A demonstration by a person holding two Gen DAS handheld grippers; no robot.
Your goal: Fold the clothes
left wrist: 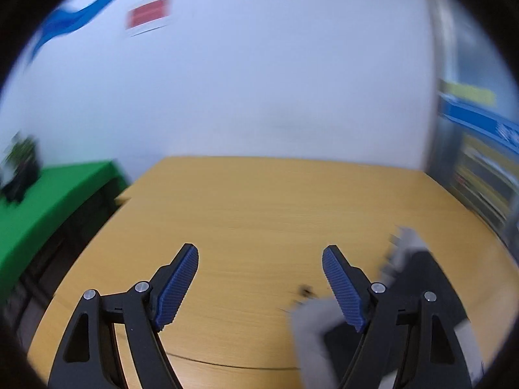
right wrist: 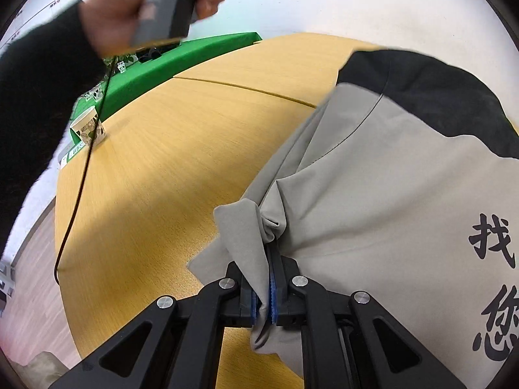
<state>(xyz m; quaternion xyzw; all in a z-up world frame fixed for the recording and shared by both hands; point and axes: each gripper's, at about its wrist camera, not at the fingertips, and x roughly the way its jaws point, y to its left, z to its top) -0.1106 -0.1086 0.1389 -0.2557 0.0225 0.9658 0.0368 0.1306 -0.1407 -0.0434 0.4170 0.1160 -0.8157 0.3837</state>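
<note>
1. Pale yellow wood-grain tabletop: fills the centre and left of the right wrist view and the lower half of the left wrist view; a seam crosses it.
2. Grey fabric garment with black shoulder panel and black printed characters: spread over the right half of the right wrist view, running from the lower centre up toward the upper right, where the black panel lies. In the left wrist view a blurred grey-and-black part of it shows at lower right.
3. Green cloth-covered side table: upper left, behind the tabletop.
4. Person's black sleeve: left edge; the hand at upper left holds the other gripper's handle aloft.
5. Right gripper: lower centre; jaws closed tight on a bunched grey hem fold of the garment.
6. Left gripper: jaws wide apart, nothing between them, above bare tabletop. The garment lies to the right of these jaws, so the right gripper is the nearer; any fold likely turns on carrying the pinched edge along the garment's length.
7. Patterned paper cup: left of centre, at the table's edge.
</note>
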